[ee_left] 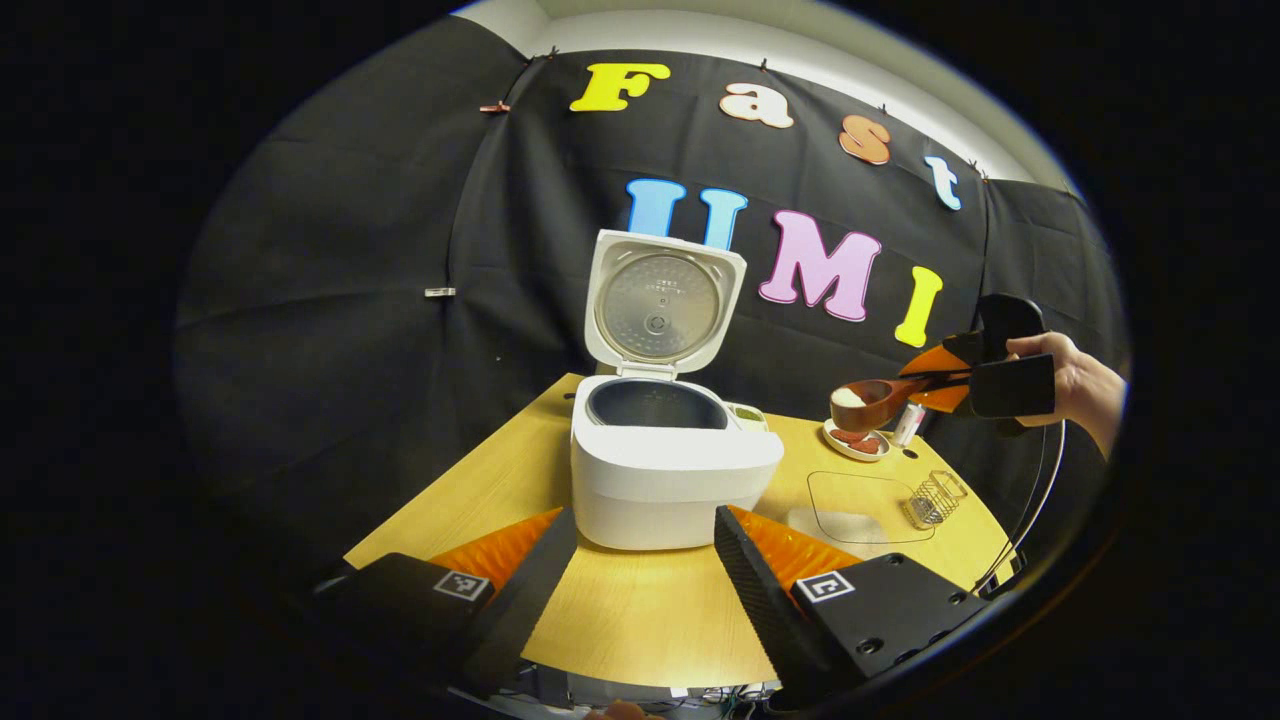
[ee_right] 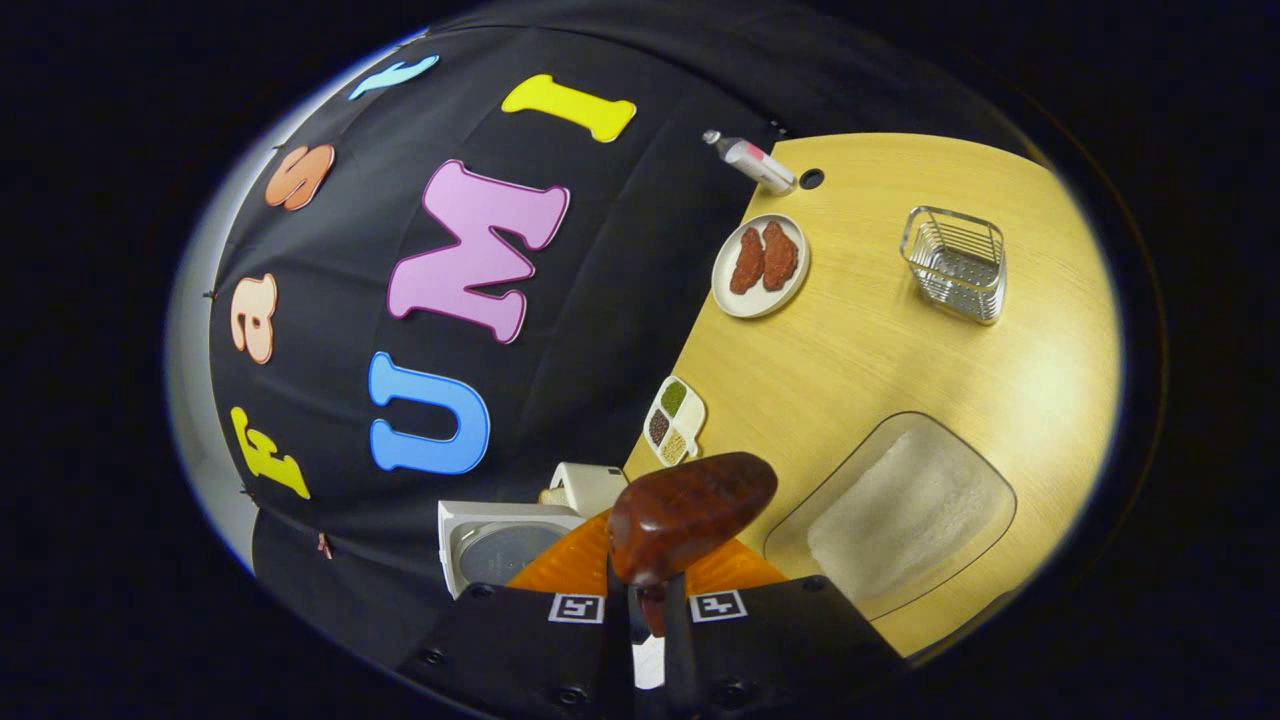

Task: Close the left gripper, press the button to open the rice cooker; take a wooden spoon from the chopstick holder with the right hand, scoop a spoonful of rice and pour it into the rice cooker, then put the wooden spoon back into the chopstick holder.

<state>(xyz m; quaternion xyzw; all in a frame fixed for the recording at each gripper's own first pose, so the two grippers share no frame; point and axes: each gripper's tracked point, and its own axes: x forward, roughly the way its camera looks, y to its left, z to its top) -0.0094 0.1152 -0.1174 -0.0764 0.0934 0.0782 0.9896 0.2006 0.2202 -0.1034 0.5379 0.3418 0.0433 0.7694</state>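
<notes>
Black cloth walls close off the booth behind a pale wooden counter, which carries everything here.

Nearest in the left gripper view, the left gripper hangs low over the counter's front edge with its two fingers spread wide and nothing between them. Just beyond them stands the white rice cooker, its lid swung fully up and standing upright at the back, the dark inner pot open to view.

To the right of the cooker lies a clear tray holding loose rice, and beside it a small wire chopstick holder. Behind these sit a plate with two reddish pieces and a small bottle, close to the cloth. A little divided dish of grains sits by the cooker's far corner.

Above the plate, well off the counter, the right gripper is held by a hand and is clamped narrowly on the handle of the wooden spoon. The spoon lies roughly level, its bowl carrying a mound of white rice and pointing toward the cooker, not yet over the pot. In the right gripper view the spoon's rounded underside juts out from between the closed fingers, with the cooker's raised lid just beside it.
</notes>
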